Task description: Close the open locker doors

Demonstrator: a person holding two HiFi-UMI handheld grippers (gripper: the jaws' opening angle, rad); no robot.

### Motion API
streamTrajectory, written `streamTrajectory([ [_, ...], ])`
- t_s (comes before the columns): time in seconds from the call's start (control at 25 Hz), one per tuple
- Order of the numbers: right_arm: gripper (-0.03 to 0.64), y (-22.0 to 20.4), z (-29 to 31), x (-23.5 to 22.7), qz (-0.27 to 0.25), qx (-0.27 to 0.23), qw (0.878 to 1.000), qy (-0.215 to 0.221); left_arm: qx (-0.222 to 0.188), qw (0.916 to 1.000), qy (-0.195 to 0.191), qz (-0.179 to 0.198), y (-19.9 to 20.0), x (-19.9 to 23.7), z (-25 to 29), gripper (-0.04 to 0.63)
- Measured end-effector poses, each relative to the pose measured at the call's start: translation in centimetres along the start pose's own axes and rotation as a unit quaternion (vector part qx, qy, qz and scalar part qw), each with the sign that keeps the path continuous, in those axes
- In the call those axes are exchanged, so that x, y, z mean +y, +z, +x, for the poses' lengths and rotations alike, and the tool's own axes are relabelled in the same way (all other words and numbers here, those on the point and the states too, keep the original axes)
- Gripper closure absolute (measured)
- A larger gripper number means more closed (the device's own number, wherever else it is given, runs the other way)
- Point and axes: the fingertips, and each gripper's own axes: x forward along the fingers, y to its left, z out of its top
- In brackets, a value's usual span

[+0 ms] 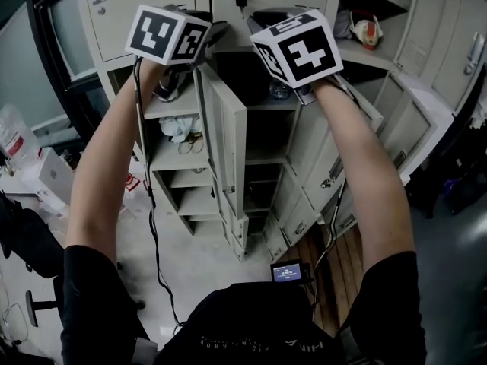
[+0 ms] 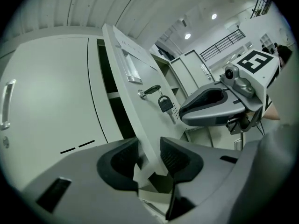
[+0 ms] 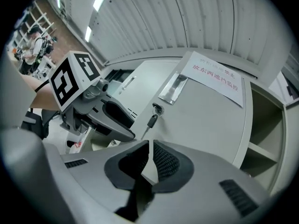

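The open locker door (image 1: 230, 139) stands edge-on to us in the middle of the lockers (image 1: 144, 6), swung well out from its frame, with a key (image 2: 164, 103) hanging in its lock. Our left claw (image 2: 148, 160) pinches the door's edge at a narrow gap. Our right claw (image 3: 150, 158), nearly closed, nips what looks like the same panel. We should guide it round its hinge arc rather than shove it straight, and let go before the edge meets the frame so no jaw gets trapped.
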Motion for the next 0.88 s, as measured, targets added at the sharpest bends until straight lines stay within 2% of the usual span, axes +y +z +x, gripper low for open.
streamTrajectory([
  [0.08, 0.565, -0.1, 0.6, -0.4, 0.005, 0.002, 1.0, -0.006, 0.004, 0.9995, 0.022, 0.021, -0.4, 0.9, 0.2, 0.447],
  [0.16, 0.565, -0.3, 1.2, -0.8, 0.006, 0.004, 1.0, -0.013, 0.014, 0.9968, 0.049, 0.061, -0.9, 1.6, 0.4, 0.486],
  [0.24, 0.565, -0.2, 2.0, -1.1, 0.003, 0.005, 1.0, -0.017, 0.018, 0.9941, 0.061, 0.089, -1.1, 2.0, 0.8, 0.494],
  [0.48, 0.565, 0.0, 4.3, -0.9, -0.035, 0.027, 0.999, -0.03, 0.007, 0.993, 0.057, 0.103, -0.4, 2.6, 1.2, 0.51],
  [0.68, 0.565, 0.0, 5.8, -0.5, -0.049, 0.035, 0.998, -0.027, 0.011, 0.9875, 0.064, 0.143, -0.1, 2.9, 1.9, 0.531],
  [0.88, 0.565, 0.2, 7.0, -0.5, -0.053, 0.039, 0.997, -0.028, 0.007, 0.9873, 0.057, 0.148, 0.3, 2.9, 2.8, 0.54],
])
